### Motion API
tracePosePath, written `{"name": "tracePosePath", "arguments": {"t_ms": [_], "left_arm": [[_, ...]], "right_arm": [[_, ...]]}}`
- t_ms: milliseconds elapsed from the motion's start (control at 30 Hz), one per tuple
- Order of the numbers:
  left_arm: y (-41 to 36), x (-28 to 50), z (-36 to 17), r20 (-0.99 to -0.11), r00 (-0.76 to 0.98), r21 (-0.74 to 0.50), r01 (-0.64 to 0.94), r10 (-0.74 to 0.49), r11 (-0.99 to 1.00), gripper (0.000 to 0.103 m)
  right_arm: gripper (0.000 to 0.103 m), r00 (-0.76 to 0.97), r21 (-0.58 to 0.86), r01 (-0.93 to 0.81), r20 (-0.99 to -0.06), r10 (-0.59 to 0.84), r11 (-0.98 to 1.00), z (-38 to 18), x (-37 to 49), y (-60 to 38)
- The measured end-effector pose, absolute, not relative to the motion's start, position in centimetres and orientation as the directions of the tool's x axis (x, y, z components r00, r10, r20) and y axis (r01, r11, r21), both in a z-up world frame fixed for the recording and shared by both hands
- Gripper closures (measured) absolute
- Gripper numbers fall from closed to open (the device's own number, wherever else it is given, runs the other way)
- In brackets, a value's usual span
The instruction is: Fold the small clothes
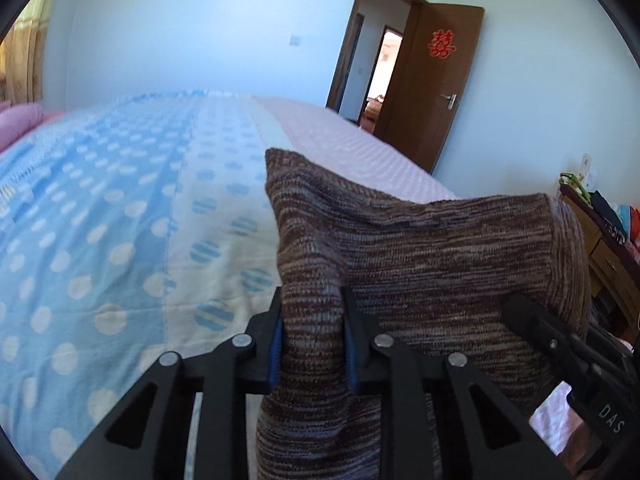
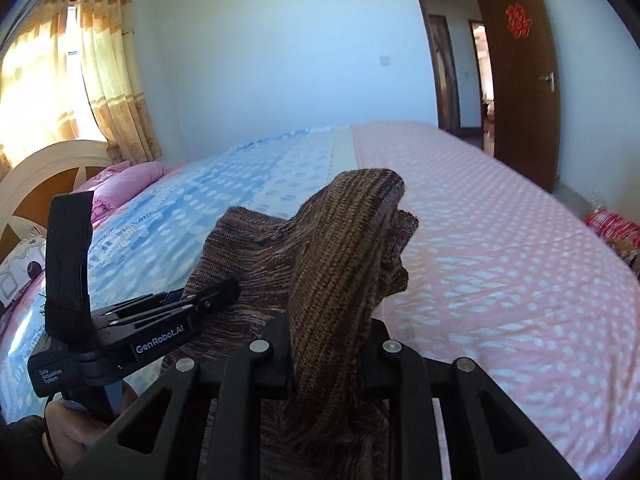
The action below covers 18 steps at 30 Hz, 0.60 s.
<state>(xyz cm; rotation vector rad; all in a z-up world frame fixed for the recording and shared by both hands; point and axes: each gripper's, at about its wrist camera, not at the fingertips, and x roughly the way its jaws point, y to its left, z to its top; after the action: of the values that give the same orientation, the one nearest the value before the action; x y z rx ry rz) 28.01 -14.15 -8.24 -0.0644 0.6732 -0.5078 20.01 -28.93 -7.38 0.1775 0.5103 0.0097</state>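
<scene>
**Both grippers clamped on 1 brown knit piece, lifted over the bed**

Left gripper (image 1: 314, 344) first, from its own wrist cam: the 2 black jaws with blue pads are pinched together on a bunched fold of the brown knit garment (image 1: 432, 264). The fabric stands up between the pads and spreads toward 3 o'clock, where the right gripper (image 1: 536, 320) comes in from the 4 o'clock corner and its tip sits against the same cloth. Under and beyond it lies the bed (image 1: 120, 208), blue with pale dots from 9 to 11 o'clock, pink toward 1 o'clock. An open brown door (image 1: 440, 80) with a red paper cutout (image 1: 440, 45) is up at 1 o'clock, and a wooden dresser (image 1: 612, 256) sits at the 3 o'clock edge.

Right wrist cam: its gripper (image 2: 330, 354) is clamped on a thick ribbed roll of the garment (image 2: 340, 264), which rises toward 12 o'clock and flops over at the top. At 9 o'clock the left gripper (image 2: 224, 294) bites the garment's other edge, with a hand (image 2: 76, 428) on its grip down at 8 o'clock. Pink sheet fills 3 o'clock; a curtain (image 2: 108, 72), a headboard (image 2: 44, 176) and a pink pillow (image 2: 132, 180) sit from 9 to 10 o'clock.
</scene>
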Motion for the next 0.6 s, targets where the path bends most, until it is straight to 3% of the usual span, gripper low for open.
{"name": "tracePosePath", "arguments": {"t_ms": [233,600], "left_arm": [[-13.5,23.2,-3.2,-0.524,0.681,-0.196,0.488,-0.511,0.851,0.078],[-13.4,15.9,1.2,-0.501,0.624,-0.221,0.577,-0.599,0.786,0.078]], "right_arm": [[0.082,0.919,0.235,0.073,-0.394,0.026,0.969,-3.4,13.6,-28.3],[0.082,0.955,0.200,0.089,-0.296,-0.026,0.976,2.4,3.6,-26.2]]}}
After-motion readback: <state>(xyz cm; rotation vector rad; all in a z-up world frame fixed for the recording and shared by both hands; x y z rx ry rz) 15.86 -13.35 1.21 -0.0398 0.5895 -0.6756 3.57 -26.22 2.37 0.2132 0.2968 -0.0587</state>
